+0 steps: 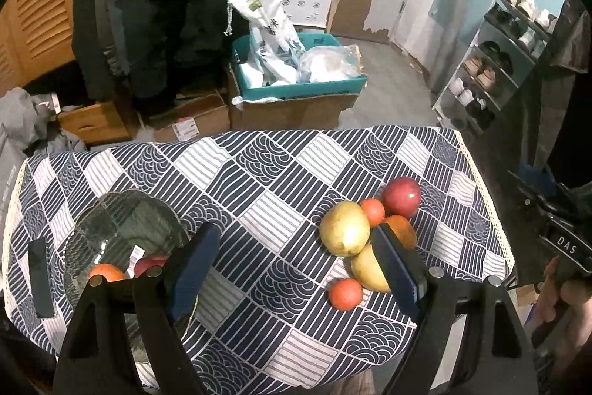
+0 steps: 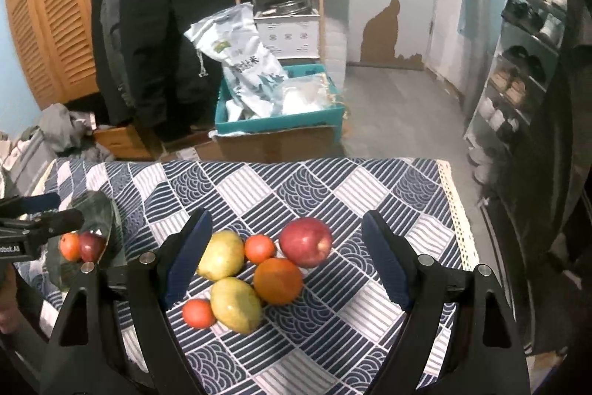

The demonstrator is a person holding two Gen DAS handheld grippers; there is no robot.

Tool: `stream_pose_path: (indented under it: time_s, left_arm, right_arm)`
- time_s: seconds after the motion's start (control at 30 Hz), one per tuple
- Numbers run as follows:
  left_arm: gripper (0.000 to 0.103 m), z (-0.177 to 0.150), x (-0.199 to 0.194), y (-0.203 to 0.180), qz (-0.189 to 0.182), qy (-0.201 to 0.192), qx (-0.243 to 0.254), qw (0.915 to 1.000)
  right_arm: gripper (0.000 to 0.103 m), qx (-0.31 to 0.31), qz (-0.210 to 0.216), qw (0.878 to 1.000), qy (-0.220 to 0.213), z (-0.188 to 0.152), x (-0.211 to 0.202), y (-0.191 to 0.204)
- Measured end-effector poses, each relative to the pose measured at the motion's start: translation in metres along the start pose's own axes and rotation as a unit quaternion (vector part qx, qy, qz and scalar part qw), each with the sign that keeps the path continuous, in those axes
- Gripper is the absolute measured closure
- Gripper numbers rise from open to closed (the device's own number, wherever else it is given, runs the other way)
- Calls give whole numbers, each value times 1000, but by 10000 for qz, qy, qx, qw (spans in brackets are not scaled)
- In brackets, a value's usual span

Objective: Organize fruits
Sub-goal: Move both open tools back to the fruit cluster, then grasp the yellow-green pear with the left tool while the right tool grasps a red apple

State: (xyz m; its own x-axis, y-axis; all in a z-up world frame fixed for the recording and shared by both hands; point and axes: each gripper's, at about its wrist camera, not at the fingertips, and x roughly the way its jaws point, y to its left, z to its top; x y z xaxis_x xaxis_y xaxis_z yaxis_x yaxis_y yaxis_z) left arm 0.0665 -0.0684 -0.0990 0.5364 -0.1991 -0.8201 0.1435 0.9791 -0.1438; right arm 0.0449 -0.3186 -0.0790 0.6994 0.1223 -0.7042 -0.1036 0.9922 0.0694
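Step in hand, as judged: transfer of fruit from the pile to the glass bowl (image 1: 122, 232). The bowl sits on the counter (image 1: 281, 180) at 9 o'clock in the left wrist view and holds an orange fruit and a red one.

Six fruits lie clustered at 3 o'clock of the bowl: red apple (image 2: 305, 241), large orange (image 2: 278, 281), two yellow-green mangoes, two small tangerines.

Left hand-held gripper (image 1: 292, 269): jaws spread wide, holding nothing, above the counter between bowl and pile.

Right hand-held gripper (image 2: 285, 258): jaws spread wide, empty, straddling the pile from above.

Next move calls for lowering one gripper around a single outer fruit, such as the apple, without nudging its touching neighbours.
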Motion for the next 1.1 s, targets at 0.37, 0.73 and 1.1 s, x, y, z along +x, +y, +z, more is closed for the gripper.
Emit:
stream_pose_path:
  time_s: [0.37, 0.73, 1.1]
  left_arm:
    - [17, 3, 38, -20, 43, 310, 232, 9992]
    - [17, 0, 106, -34, -94, 917, 200, 9955]
    - [17, -6, 154, -51, -125, 1315, 323, 9907]
  right_arm:
    - [20, 210, -38, 9994, 288, -8, 25, -22]
    - [20, 404, -107, 9955, 849, -24, 70, -39]
    - [20, 431, -152, 9909, 1270, -38, 104, -46]
